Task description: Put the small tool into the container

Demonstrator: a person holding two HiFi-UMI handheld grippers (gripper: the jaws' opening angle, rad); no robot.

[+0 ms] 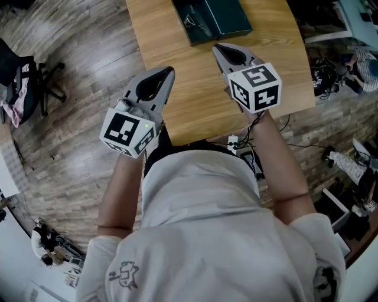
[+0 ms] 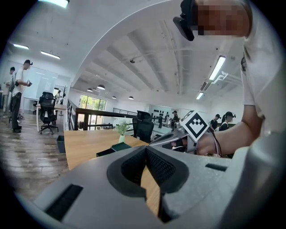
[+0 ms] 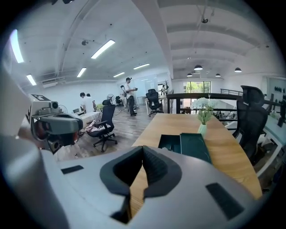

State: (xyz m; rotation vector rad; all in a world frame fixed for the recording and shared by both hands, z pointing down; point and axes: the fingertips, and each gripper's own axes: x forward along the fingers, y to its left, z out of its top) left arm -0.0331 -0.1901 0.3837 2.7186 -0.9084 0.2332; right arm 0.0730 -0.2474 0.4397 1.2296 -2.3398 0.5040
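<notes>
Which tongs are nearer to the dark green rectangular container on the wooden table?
Right. The right tongs hover just short of the dark green rectangular container, tips toward it; the left tongs are farther back and to its left.

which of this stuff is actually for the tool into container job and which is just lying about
For the job:
- dark green rectangular container, lying open on the light wooden table
- left gripper and right gripper, both shut and empty

Just lying about:
- pale vase with a green plant
- black office chair
- white power strip with cables on the floor
</notes>
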